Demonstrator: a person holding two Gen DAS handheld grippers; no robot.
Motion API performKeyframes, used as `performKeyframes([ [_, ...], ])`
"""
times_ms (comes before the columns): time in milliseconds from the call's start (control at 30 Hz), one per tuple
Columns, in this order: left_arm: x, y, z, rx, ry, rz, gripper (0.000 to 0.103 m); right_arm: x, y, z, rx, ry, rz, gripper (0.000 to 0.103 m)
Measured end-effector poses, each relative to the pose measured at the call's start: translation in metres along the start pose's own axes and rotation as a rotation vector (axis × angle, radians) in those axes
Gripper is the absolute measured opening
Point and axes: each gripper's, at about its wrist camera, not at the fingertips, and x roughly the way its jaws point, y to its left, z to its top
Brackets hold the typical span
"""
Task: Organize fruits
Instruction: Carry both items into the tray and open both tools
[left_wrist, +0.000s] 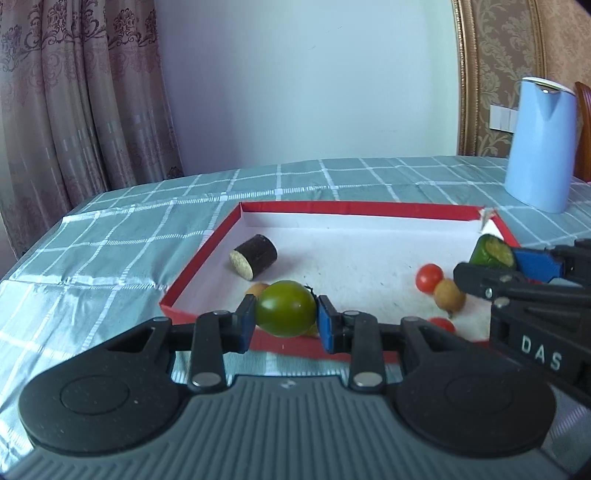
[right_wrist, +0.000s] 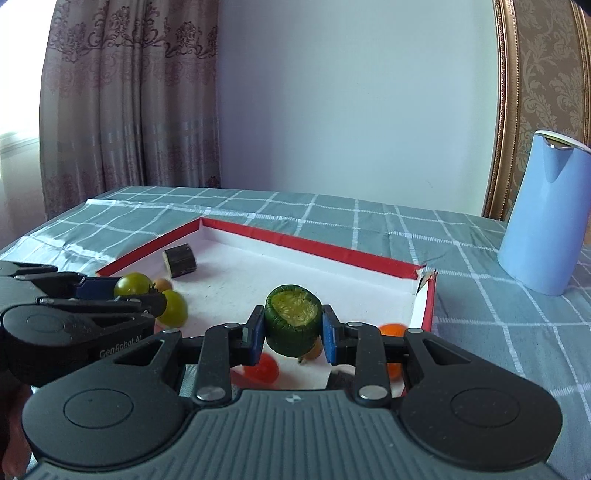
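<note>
- Left gripper (left_wrist: 286, 325): blue pads clamped on one green tomato (left_wrist: 286, 308), held just above the near-left rim of the tray (left_wrist: 199, 258). The same fruit shows in the right wrist view (right_wrist: 133, 283), at the left.
- Right gripper (right_wrist: 293, 334): pads closed around one green cucumber chunk (right_wrist: 293, 319), cut face up, pale and seedy; held above the tray's near-right part. In the left wrist view the chunk (left_wrist: 493, 251) sits at the right, near the tray's far-right corner.
- Second green tomato (right_wrist: 174, 308): lies in the tray, just right of the left gripper's fingers; 2 green tomatoes total.
- Red cherry tomatoes, left wrist view: one (left_wrist: 429, 277) right of centre, one (left_wrist: 442, 325) near the front rim, partly hidden by the gripper. Right wrist view shows a red one (right_wrist: 263, 369) under the fingers plus two orange ones (right_wrist: 392, 329), (right_wrist: 394, 370) by the right wall; exact total cannot be told.
- Small tan fruit (left_wrist: 448, 294): touching the red tomato, on its near-right side. Another tan one (left_wrist: 257, 288) peeks out behind the held green tomato. 2 counted.
- Dark cylinder piece (left_wrist: 254, 255): 1, purple-black skin, pale cut end, lying on its side at the far left of the tray.
- Tray: 1, red rim, white inside, torn far-right corner.
- Checked teal tablecloth (left_wrist: 110, 240) under the tray.
- Blue kettle (left_wrist: 539, 146): 1, standing at far right on the cloth, well apart from the tray.
- Curtain (left_wrist: 74, 92) at far left.
</note>
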Motion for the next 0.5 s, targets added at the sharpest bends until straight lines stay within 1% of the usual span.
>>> performKeyframes([
  [233, 0.017, 0.001, 0.006, -0.002, 0.005, 0.030, 0.031, 0.031, -0.004, 0.014, 0.006, 0.020, -0.033, 0.030],
  [400, 0.027, 0.002, 0.014, -0.024, 0.009, 0.036, 0.031, 0.048, -0.001, 0.018, 0.006, 0.042, -0.034, 0.030],
  [500, 0.034, 0.000, 0.018, -0.014, 0.009, 0.062, 0.031, 0.057, -0.001, 0.020, 0.012, 0.057, -0.033, 0.030],
])
